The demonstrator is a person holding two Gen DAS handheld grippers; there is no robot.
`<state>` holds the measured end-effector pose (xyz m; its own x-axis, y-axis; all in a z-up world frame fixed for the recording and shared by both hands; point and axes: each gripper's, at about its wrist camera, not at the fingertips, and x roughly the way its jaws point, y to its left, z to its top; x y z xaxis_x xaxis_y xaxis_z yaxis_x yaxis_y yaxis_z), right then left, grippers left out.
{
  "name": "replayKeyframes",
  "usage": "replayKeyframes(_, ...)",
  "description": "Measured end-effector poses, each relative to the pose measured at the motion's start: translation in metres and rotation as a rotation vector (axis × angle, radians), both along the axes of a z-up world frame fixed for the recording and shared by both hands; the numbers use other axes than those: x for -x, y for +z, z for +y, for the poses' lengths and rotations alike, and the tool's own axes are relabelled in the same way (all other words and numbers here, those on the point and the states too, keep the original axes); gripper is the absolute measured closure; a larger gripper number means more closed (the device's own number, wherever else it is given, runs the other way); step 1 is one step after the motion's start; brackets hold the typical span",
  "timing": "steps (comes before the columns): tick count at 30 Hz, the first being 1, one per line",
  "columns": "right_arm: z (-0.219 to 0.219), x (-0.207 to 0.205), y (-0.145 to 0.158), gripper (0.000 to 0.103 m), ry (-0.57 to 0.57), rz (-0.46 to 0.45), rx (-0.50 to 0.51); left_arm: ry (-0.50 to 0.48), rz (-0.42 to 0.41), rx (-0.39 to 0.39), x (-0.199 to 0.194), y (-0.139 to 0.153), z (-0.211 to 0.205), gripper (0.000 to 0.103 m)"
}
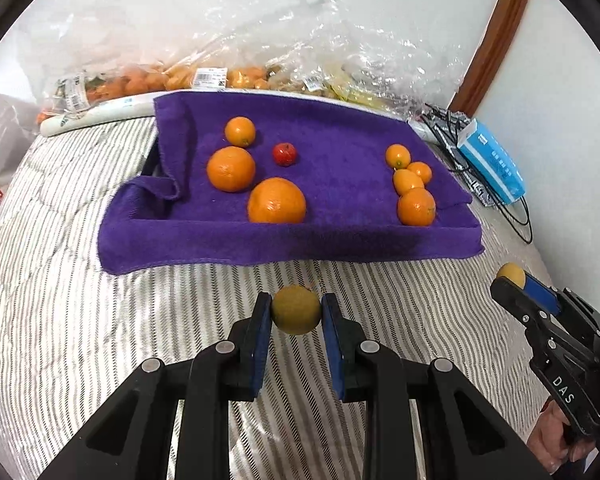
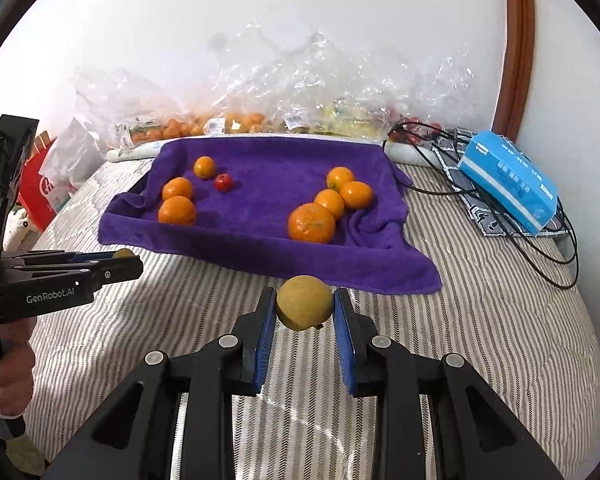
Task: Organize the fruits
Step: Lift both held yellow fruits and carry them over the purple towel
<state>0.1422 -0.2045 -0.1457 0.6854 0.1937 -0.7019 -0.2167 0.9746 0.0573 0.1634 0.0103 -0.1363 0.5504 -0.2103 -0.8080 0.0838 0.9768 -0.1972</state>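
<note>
Yellow-green lemons, firm, light and prone to rolling, sit pinched across their middles, one (image 1: 296, 309) in my left gripper (image 1: 296, 312), one (image 2: 305, 302) in my right gripper (image 2: 305, 305), above the striped bedcover (image 1: 60, 280) just short of the purple towel (image 1: 340, 132).

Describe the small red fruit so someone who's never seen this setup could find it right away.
Find the purple towel spread over the striped bed. On its left half sits a group of three oranges, and the small red fruit lies just right of them. It is the only red fruit there.
</note>
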Motion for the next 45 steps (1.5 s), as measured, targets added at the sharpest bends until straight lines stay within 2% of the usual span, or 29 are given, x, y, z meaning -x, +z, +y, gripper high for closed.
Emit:
replayKeyframes(12,0.009,0.003,0.012,0.075,0.014,-0.017,0.007,0.034,-0.019,0.015,0.010,0.015,0.018,0.079)
replayKeyframes(26,0.019,-0.012,0.047,0.075,0.068,-0.080,0.071,0.031,-0.088,-0.018,0.011,0.056,0.033,0.079)
replayKeyframes(30,0.018,-0.024,0.058,0.075,0.088,-0.069,0.037,0.032,-0.106,-0.015,0.003,0.063,0.038,0.079)
replayKeyframes(34,0.025,-0.037,0.064,0.075,0.090,-0.088,0.050,0.033,-0.130,-0.037,-0.009,0.072,0.042,0.079)
replayKeyframes(45,0.024,-0.084,0.065,0.075,0.053,-0.108,0.013,0.054,-0.176,-0.067,-0.051,0.085,0.060,0.079)
